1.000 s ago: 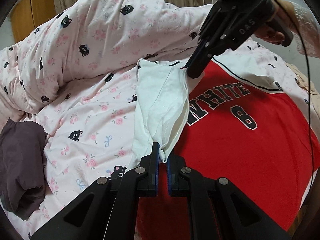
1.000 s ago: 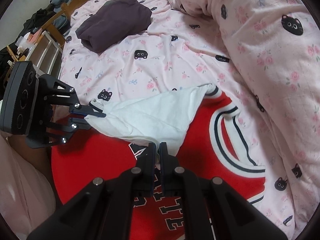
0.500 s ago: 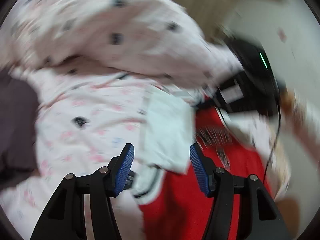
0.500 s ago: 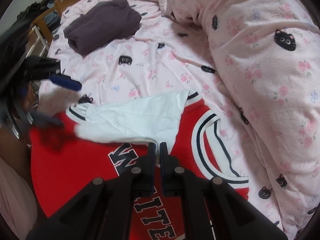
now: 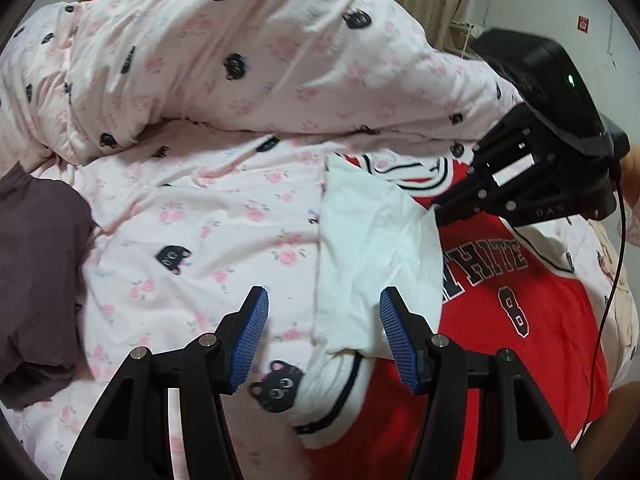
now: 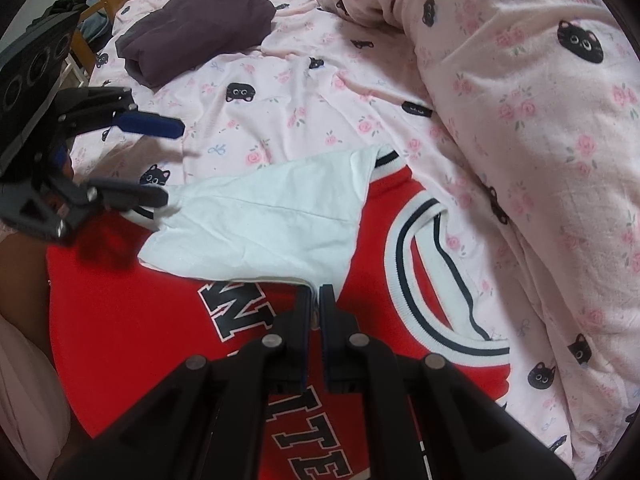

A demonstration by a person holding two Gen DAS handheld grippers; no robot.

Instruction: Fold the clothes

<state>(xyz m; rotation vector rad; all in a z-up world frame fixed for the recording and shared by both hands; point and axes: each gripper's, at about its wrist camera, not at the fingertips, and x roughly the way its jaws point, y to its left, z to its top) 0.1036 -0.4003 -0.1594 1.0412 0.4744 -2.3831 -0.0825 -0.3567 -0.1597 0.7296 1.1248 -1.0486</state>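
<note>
A red jersey (image 5: 520, 312) (image 6: 132, 320) with "WHITE 8" lettering lies flat on the bed. Its side is folded over, showing the white inside (image 5: 372, 248) (image 6: 260, 224). My left gripper (image 5: 322, 336) is open just above the lower end of the white fold; in the right wrist view it (image 6: 168, 160) hangs open over that end. My right gripper (image 6: 315, 304) is shut on the edge of the white fold near the lettering; in the left wrist view it (image 5: 440, 210) pinches the fold's far corner.
A folded dark purple garment (image 5: 36, 280) (image 6: 200, 28) lies on the pink cat-print sheet (image 5: 200, 232). A bunched pink duvet (image 5: 240, 52) (image 6: 540, 120) lies along the far side. Furniture with clothes (image 6: 96, 12) stands past the bed.
My left gripper let go of the white fold, opened and pulled back a little. The fold's lower end dropped onto the jersey. My right gripper stayed shut on the fold.
</note>
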